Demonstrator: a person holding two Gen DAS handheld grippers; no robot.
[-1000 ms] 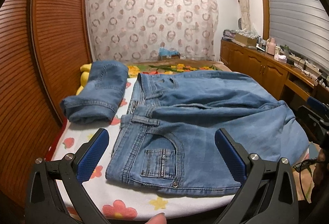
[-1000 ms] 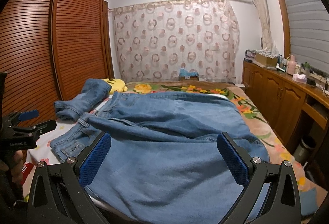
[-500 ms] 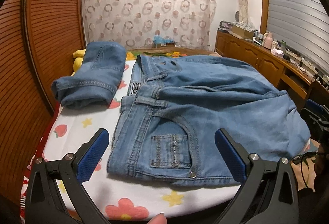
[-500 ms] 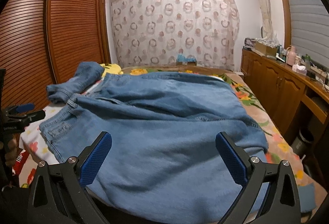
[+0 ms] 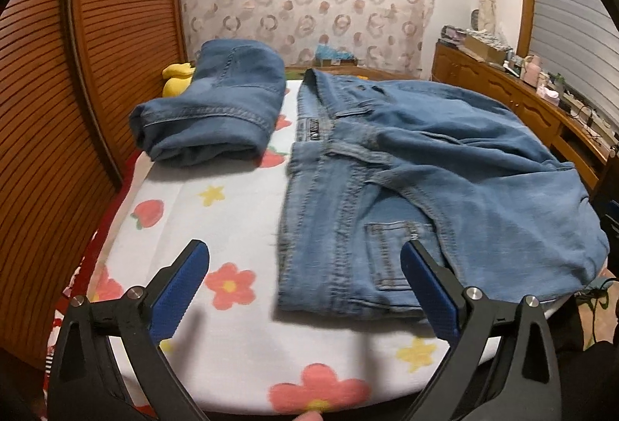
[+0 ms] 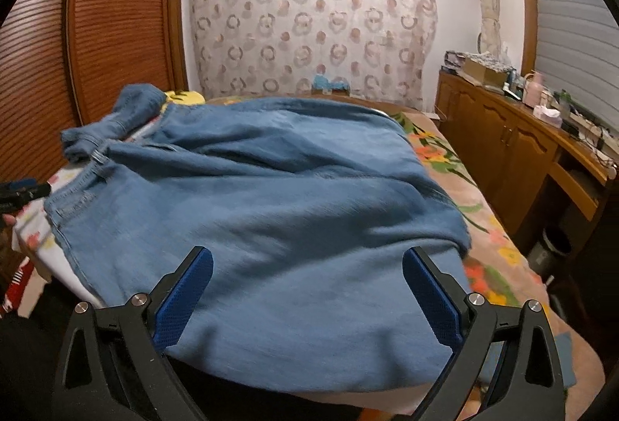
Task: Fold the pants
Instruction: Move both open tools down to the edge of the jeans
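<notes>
Blue jeans [image 5: 406, 165] lie spread on the bed, waistband to the left, a back pocket [image 5: 390, 250] near the front edge. My left gripper [image 5: 305, 285] is open and empty, hovering over the waistband corner at the bed's front. In the right wrist view the same jeans [image 6: 271, 196] fill the middle, legs running right. My right gripper [image 6: 307, 289] is open and empty just above the leg fabric near the front edge.
A second pair of jeans, folded [image 5: 216, 111], lies at the bed's far left beside a yellow toy [image 5: 176, 78]. The flowered sheet [image 5: 216, 219] covers the bed. A slatted wardrobe [image 5: 77, 72] stands left, a wooden cabinet [image 6: 514, 146] right.
Both grippers have moved forward and lower toward the jeans. The left one has shifted left, so the waistband corner now sits between its fingers. Both stay open.
</notes>
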